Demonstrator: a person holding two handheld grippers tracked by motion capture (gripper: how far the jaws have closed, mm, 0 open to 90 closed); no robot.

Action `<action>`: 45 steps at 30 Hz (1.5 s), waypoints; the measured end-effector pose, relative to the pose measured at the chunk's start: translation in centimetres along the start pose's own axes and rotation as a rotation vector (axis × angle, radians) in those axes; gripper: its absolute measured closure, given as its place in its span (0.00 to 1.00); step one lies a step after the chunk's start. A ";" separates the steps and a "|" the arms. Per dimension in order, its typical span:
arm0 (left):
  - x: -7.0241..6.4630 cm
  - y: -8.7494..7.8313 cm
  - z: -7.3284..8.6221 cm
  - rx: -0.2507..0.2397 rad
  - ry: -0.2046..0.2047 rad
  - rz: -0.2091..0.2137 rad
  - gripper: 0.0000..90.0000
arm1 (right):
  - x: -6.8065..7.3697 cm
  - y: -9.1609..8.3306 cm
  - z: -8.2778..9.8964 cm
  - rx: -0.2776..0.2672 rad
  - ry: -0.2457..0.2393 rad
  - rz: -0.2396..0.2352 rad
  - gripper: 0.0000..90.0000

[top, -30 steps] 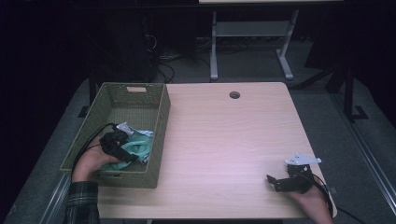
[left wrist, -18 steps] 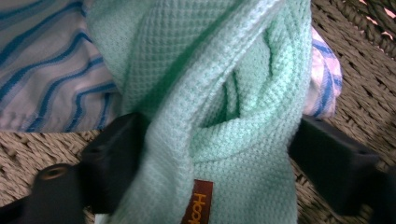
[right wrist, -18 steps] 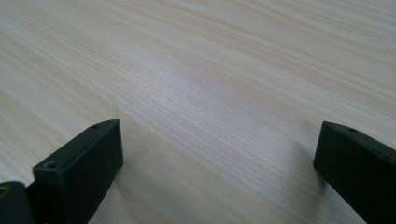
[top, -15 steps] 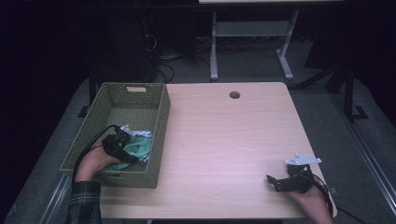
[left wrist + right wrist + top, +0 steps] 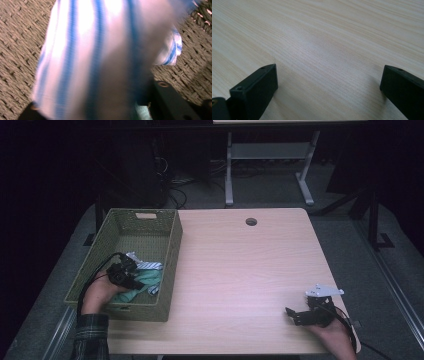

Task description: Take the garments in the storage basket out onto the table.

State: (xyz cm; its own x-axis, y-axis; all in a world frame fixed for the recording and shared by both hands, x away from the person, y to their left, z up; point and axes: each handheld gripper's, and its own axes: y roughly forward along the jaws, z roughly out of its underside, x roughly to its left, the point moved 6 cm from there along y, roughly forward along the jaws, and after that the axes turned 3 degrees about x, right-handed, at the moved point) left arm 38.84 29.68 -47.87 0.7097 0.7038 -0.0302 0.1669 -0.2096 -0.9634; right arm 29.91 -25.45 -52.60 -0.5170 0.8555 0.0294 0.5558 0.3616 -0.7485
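A green woven basket [image 5: 172,250] stands on the left side of the wooden table [image 5: 240,270]. Inside it lie a white cloth with blue stripes [image 5: 142,265] and a teal cloth [image 5: 142,282]. My left gripper [image 5: 131,265] is down in the basket, right against the striped cloth. In the left gripper view the striped cloth [image 5: 100,50] is blurred and very close, lying between my left gripper's [image 5: 95,100] widely parted jaws, with a bit of teal cloth [image 5: 142,112] below. My right gripper [image 5: 292,316] rests open near the table's front right corner, with bare wood between the jaws of the right gripper [image 5: 329,72].
A round cable hole [image 5: 251,221] sits near the table's far edge. Behind the table stands a white desk frame [image 5: 265,155] on a dark floor with cables. The basket's walls rise around my left hand [image 5: 97,295].
My left gripper has slid a little farther into the basket, toward the striped cloth. The right gripper has stayed where it was.
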 end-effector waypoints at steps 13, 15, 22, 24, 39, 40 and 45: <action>0.4 -2.3 -0.6 -0.125 -0.049 0.001 0.81 | 0.0 0.0 0.0 -0.002 0.001 -0.001 0.01; 0.5 -2.8 -0.6 -0.149 -0.055 0.001 0.81 | 0.0 0.0 0.0 -0.002 0.001 -0.001 0.01; 0.4 -4.6 -0.9 -0.246 -0.072 0.007 0.82 | 0.0 0.0 0.0 -0.001 0.000 -0.001 0.01; 0.4 -5.1 -1.0 -0.277 -0.081 0.012 0.82 | 0.0 0.0 0.0 -0.001 0.001 -0.001 0.01; -0.3 -8.1 -1.9 -0.510 -0.125 0.155 0.82 | 0.0 0.0 0.0 -0.001 0.001 -0.001 0.01; -0.4 -8.3 -1.9 -0.517 -0.124 0.160 0.82 | 0.0 0.0 0.0 -0.001 0.000 -0.001 0.01; -0.8 -9.0 -2.1 -0.534 -0.112 0.164 0.83 | 0.0 0.0 0.0 0.000 -0.001 -0.001 0.01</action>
State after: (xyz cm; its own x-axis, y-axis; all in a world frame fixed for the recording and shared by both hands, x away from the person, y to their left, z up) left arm 38.27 29.59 -38.58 0.6835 0.6946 -0.2244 0.4042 -0.6161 -0.6760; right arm 29.91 -25.45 -52.60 -0.5180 0.8549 0.0295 0.5554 0.3623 -0.7485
